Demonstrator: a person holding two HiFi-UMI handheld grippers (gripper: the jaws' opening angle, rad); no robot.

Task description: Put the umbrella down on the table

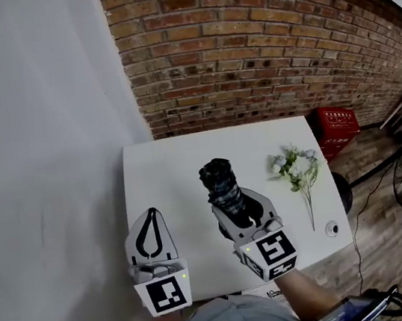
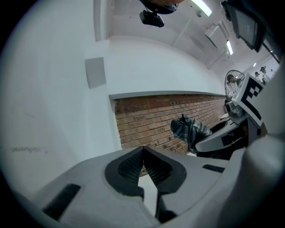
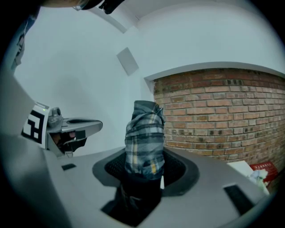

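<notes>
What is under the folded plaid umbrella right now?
The white table lies beneath the umbrella, which the right hand-held gripper clamps. The patch of it directly below is covered by both; whether the umbrella touches it cannot be told.

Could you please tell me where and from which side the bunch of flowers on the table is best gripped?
Probably by the thin bare stems, from above, jaws set across them. The bunch of flowers lies flat on the white table, blooms at the far end and stems pointing toward the near edge. The stems are narrow and firm, while the blooms would likely crush.
</notes>
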